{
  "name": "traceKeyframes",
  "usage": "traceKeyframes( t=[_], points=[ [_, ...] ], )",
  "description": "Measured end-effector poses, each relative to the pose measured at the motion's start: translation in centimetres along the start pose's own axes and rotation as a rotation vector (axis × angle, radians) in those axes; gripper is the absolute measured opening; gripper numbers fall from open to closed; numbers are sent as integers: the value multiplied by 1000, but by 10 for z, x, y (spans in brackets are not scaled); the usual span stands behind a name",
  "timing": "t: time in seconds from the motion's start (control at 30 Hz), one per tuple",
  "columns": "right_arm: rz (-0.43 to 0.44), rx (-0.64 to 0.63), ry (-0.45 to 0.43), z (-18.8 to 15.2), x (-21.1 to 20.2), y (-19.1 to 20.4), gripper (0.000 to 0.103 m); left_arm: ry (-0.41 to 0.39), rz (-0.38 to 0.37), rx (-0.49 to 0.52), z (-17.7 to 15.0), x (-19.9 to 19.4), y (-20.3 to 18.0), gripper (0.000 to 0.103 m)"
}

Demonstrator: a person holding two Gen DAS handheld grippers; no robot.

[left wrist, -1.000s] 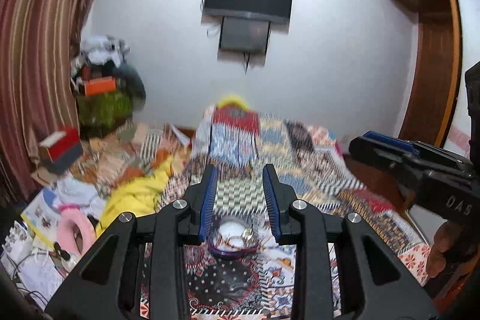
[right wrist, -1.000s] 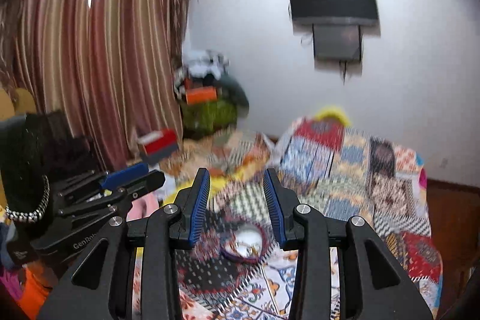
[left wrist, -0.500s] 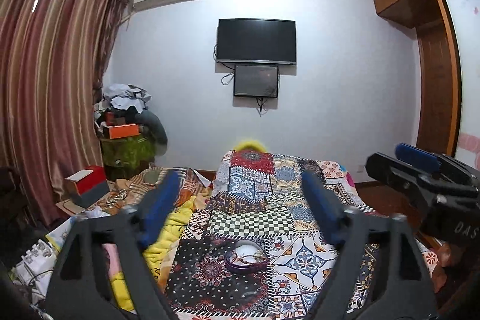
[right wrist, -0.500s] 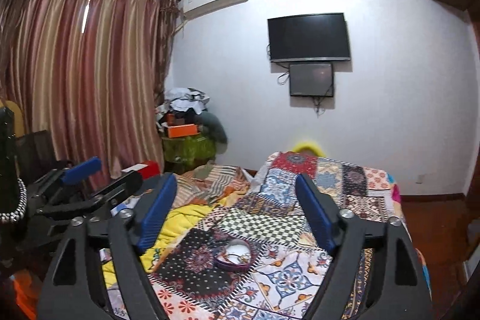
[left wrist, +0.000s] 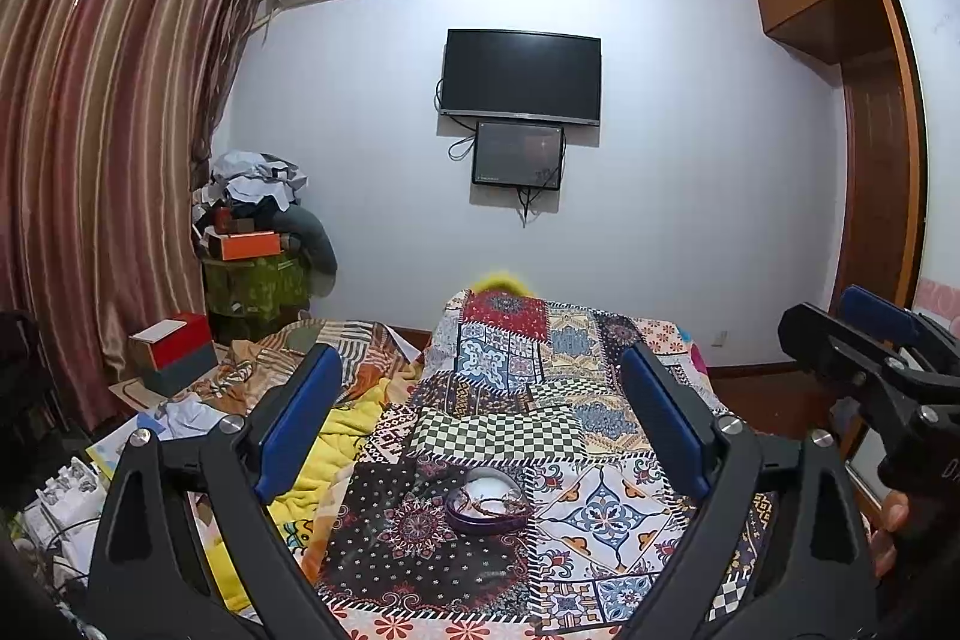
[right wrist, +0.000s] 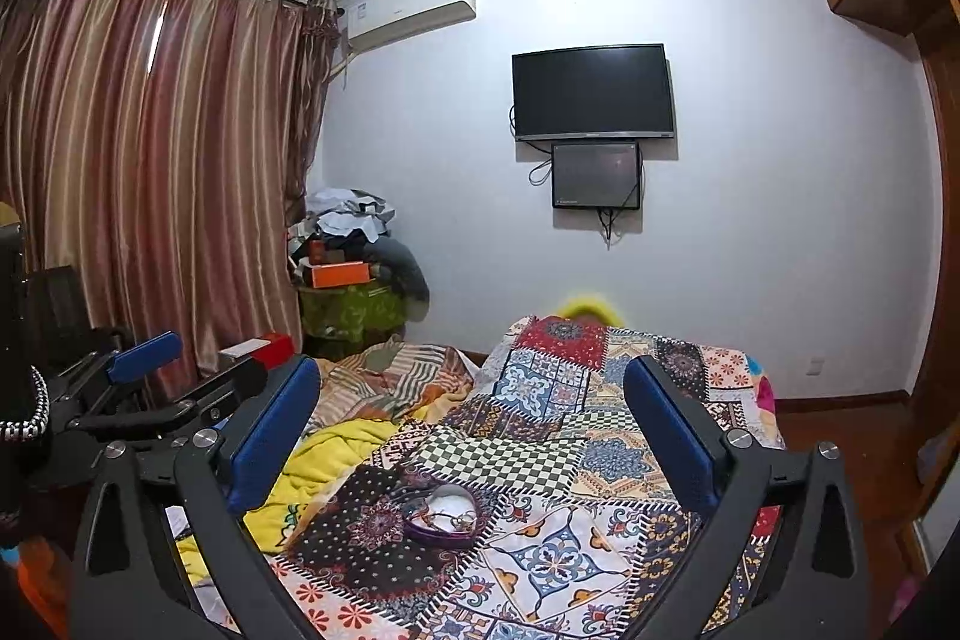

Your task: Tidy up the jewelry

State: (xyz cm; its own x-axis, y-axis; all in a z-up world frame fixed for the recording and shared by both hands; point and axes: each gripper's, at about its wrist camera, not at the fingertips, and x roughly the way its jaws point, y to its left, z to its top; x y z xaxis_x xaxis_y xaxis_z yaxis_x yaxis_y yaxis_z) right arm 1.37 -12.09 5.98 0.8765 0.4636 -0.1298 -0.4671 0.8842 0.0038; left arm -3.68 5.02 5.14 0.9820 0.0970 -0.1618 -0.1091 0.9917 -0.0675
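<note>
The left gripper was held level with its blue-padded fingers spread wide apart, nothing between them. The right gripper stood likewise, its fingers parted and bare. Each appeared off to the side of the other's fingers, at similar height.

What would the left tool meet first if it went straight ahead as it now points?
Probably the patchwork bedspread just beyond the purple jewelry dish; the open left tool holds nothing, and depth is uncertain.
</note>
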Motion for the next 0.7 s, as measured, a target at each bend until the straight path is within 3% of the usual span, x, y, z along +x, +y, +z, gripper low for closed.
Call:
traceKeyframes(
  t=[0.3,0.43,0.7],
  points=[
    [-4,1,14,-5,-2,0,101,4,-2,5,-1,-1,-5,95],
    [-6,1,16,-5,-1,0,101,0,0,6,-1,-1,-6,102],
    [-10,5,26,-3,-1,0,101,9,3,24,-2,0,-9,102]
  ],
)
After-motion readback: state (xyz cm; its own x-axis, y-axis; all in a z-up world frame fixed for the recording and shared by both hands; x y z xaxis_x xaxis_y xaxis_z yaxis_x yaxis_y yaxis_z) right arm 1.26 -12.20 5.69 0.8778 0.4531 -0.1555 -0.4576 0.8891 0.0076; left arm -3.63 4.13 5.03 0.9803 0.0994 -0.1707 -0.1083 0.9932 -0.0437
